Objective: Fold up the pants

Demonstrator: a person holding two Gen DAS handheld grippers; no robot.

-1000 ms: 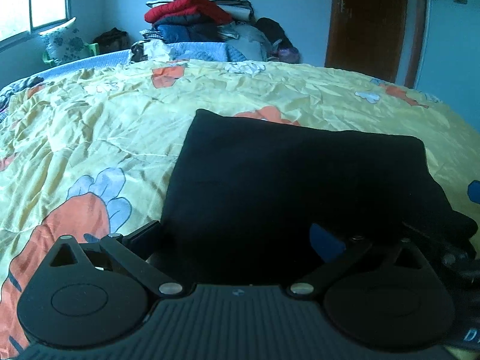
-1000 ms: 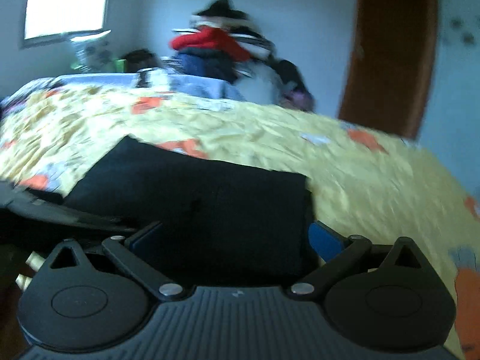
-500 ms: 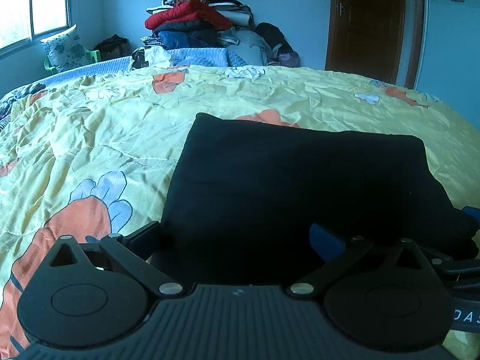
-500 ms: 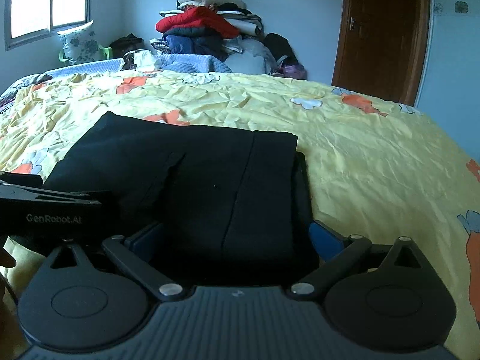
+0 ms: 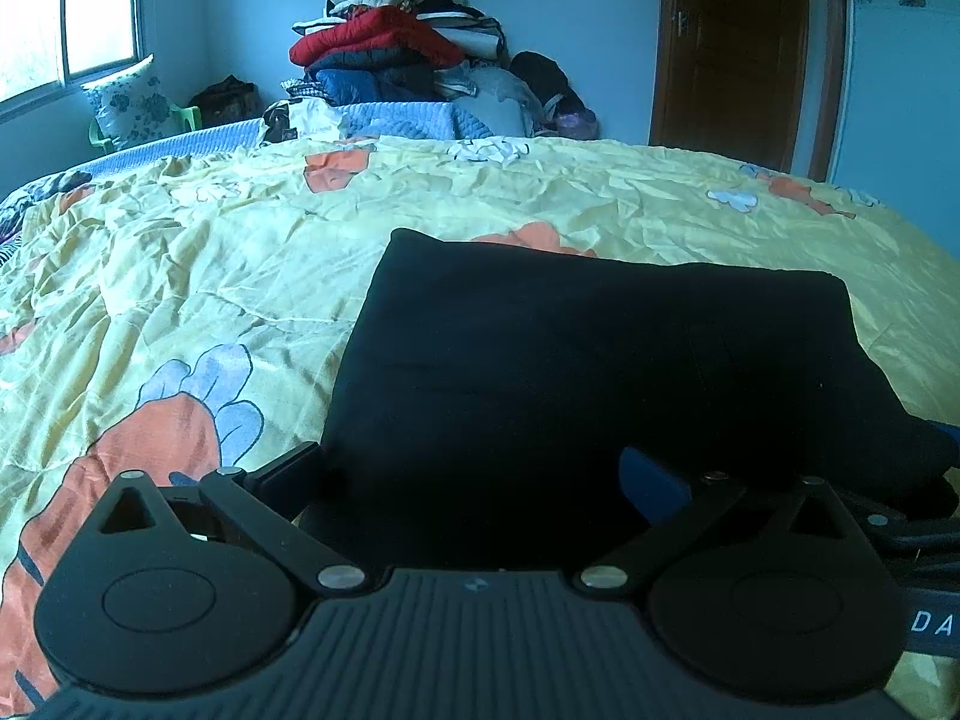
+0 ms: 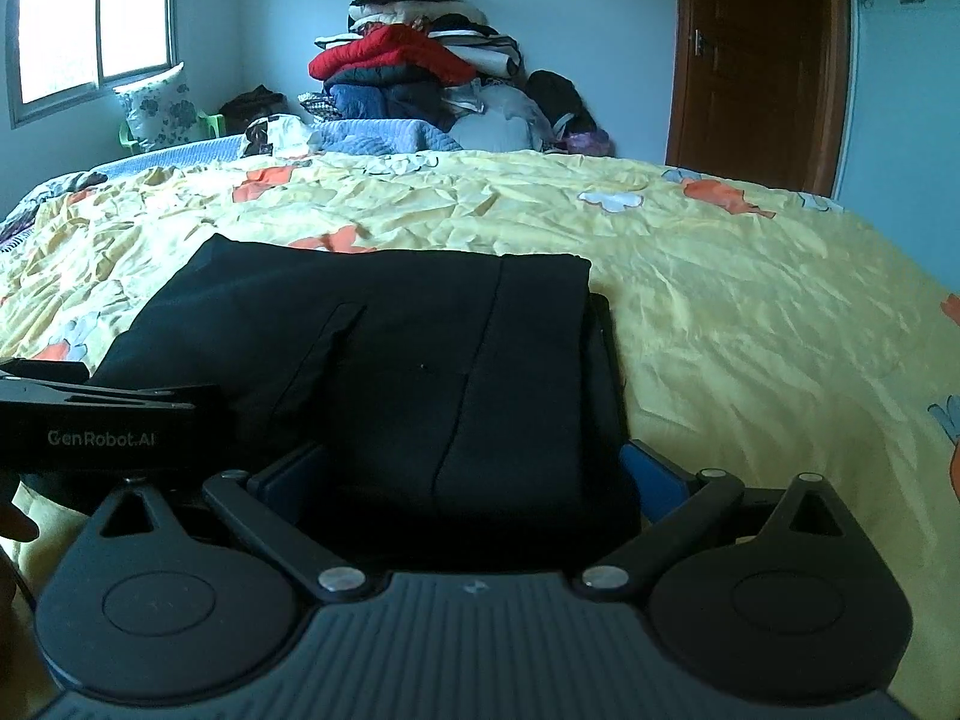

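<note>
Black pants [image 5: 588,360] lie folded into a flat rectangle on the yellow flowered bedspread [image 5: 210,276]. My left gripper [image 5: 474,474] is open, its fingers wide apart on either side of the pants' near left edge. In the right wrist view the pants [image 6: 384,360] show a seam and a pocket slit. My right gripper [image 6: 474,480] is open, straddling the near right edge. The left gripper's body [image 6: 102,432] shows at the left of the right wrist view. Whether the fingers touch the cloth is hidden.
A tall pile of clothes and quilts [image 5: 396,54] stands at the far end of the bed. A brown door [image 5: 738,54] is at the back right. A window [image 6: 90,12] and a flowered pillow [image 6: 159,105] are at the back left.
The right gripper has steadied after a fast swing to the right and now faces the pants squarely. The left gripper has barely moved. The pants lie as before.
</note>
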